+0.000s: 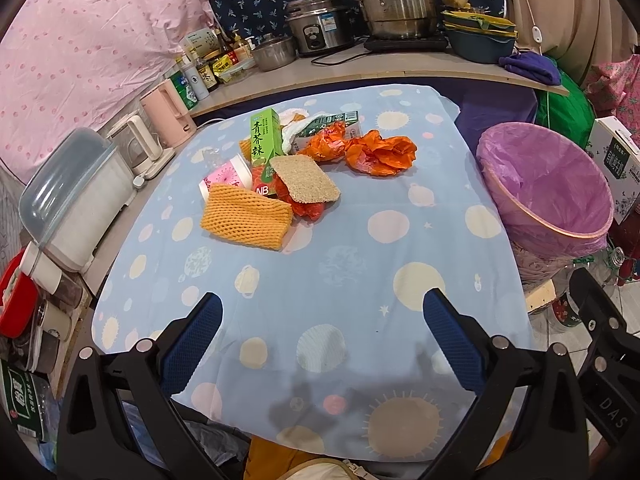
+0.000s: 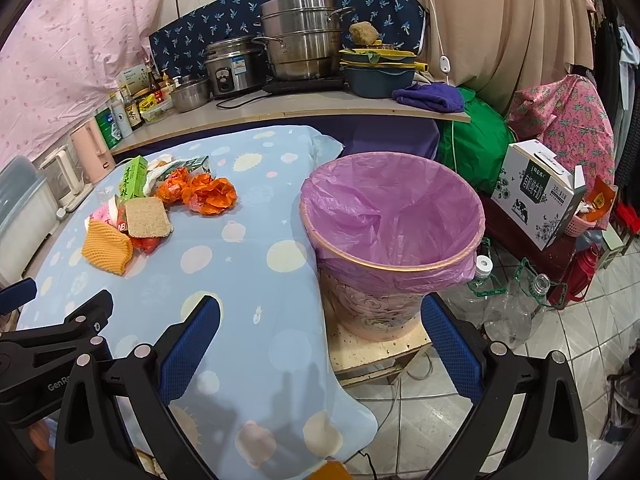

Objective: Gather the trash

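A heap of trash lies on the blue planet-print tablecloth [image 1: 320,248]: a green carton [image 1: 264,140], an orange crumpled plastic bag [image 1: 372,152], a brown scouring pad [image 1: 306,180], an orange foam net [image 1: 246,216] and a pink-white cup [image 1: 226,176]. A bin lined with a purple bag [image 1: 548,188] stands off the table's right edge, and shows empty in the right wrist view [image 2: 394,220]. My left gripper [image 1: 322,320] is open and empty over the near table, well short of the heap. My right gripper [image 2: 320,322] is open and empty, in front of the bin.
A counter behind the table holds steel pots [image 1: 394,4], a rice cooker [image 1: 320,26], bottles [image 1: 200,76] and a stack of dishes [image 1: 480,36]. A pink kettle [image 1: 168,114] and a plastic box [image 1: 72,196] stand left. Empty bottles [image 2: 516,300] and a milk carton box [image 2: 536,196] sit right of the bin.
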